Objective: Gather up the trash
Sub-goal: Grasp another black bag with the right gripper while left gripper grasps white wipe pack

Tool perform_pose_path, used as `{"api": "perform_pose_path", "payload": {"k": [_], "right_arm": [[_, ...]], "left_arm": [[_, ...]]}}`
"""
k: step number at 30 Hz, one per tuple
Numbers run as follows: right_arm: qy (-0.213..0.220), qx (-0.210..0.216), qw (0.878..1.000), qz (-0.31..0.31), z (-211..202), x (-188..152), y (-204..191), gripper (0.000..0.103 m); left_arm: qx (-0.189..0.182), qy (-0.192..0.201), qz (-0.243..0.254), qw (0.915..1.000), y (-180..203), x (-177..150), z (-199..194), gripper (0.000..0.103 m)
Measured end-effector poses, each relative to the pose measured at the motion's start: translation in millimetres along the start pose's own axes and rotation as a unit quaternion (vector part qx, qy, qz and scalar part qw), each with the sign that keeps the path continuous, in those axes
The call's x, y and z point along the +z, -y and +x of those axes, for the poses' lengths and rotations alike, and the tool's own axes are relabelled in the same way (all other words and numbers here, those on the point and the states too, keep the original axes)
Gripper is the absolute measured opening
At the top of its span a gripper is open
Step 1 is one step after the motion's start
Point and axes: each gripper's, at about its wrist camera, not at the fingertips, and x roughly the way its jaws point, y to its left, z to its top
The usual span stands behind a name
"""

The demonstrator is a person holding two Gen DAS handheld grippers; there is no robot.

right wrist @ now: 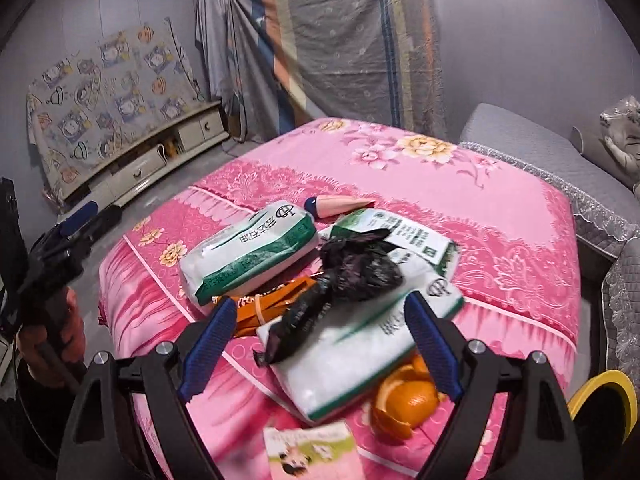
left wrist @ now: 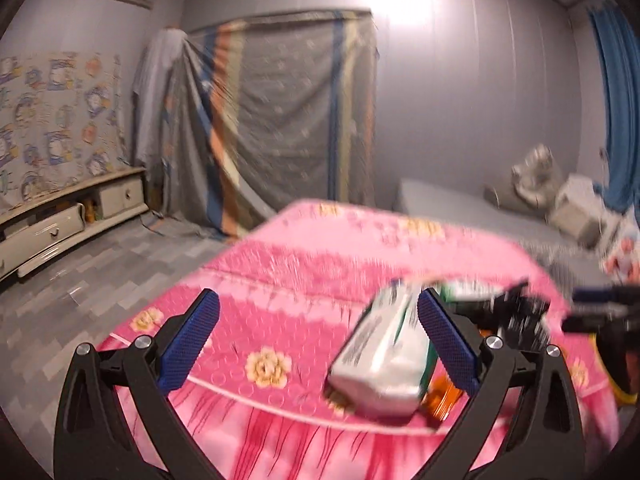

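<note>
Trash lies on a pink flowered bedspread (right wrist: 460, 200): two white-and-green tissue packs (right wrist: 248, 252) (right wrist: 360, 352), a black plastic bag (right wrist: 344, 276), an orange wrapper (right wrist: 272, 304), orange peel (right wrist: 404, 400), a small pink-green packet (right wrist: 312, 452), a flat white-green package (right wrist: 408, 236) and a pink tube (right wrist: 340, 204). My right gripper (right wrist: 320, 344) is open over the black bag and the near tissue pack. My left gripper (left wrist: 320, 340) is open; one tissue pack (left wrist: 384, 356) lies just inside its right finger. The left gripper also shows at the left of the right wrist view (right wrist: 80, 224).
A yellow-rimmed bin (right wrist: 604, 404) stands at the bed's right corner. A grey sofa (right wrist: 540, 148) with cushions is behind the bed. A low TV cabinet (right wrist: 160, 160) stands along the left wall. A cloth-covered wardrobe (right wrist: 340, 40) is at the back. The floor is grey (left wrist: 100, 264).
</note>
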Motion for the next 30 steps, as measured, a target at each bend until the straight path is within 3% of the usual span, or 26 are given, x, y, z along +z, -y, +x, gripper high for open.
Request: {"api": "perform_pose_path", "payload": {"k": [10, 12, 14, 16, 20, 23, 30], "right_arm": [[-0.051, -0.05, 0.997, 0.002, 48.4, 6.5, 1.3, 0.075], [-0.059, -0.055, 0.997, 0.006, 54.4, 5.3, 5.4, 0.064], [-0.067, -0.057, 0.996, 0.012, 57.4, 4.4, 9.3, 0.038], [-0.074, -0.049, 0.996, 0.022, 60.9, 3.6, 15.3, 0.024], [-0.078, -0.026, 0.996, 0.039, 59.7, 3.4, 27.0, 0.012], [-0.065, 0.006, 0.996, 0.063, 50.4, 5.9, 37.9, 0.007], [0.0, 0.03, 0.996, 0.089, -0.8, 15.6, 58.5, 0.006]], "left_arm": [[-0.042, -0.02, 0.026, 0.9986, 6.6, -30.9, 7.5, 0.095], [-0.045, -0.025, 0.029, 0.9982, 10.2, -31.3, 5.8, 0.095], [-0.048, -0.028, 0.031, 0.998, 11.5, -32.6, 6.9, 0.095], [-0.05, -0.031, 0.033, 0.9977, 13.8, -33.2, 6.1, 0.095], [-0.055, -0.035, 0.039, 0.9971, 18.6, -32.3, 7.3, 0.095], [-0.06, -0.042, 0.049, 0.9961, 24.5, -33.1, 8.1, 0.095], [-0.077, -0.047, 0.072, 0.9933, 37.4, -36.8, 12.0, 0.095]]}}
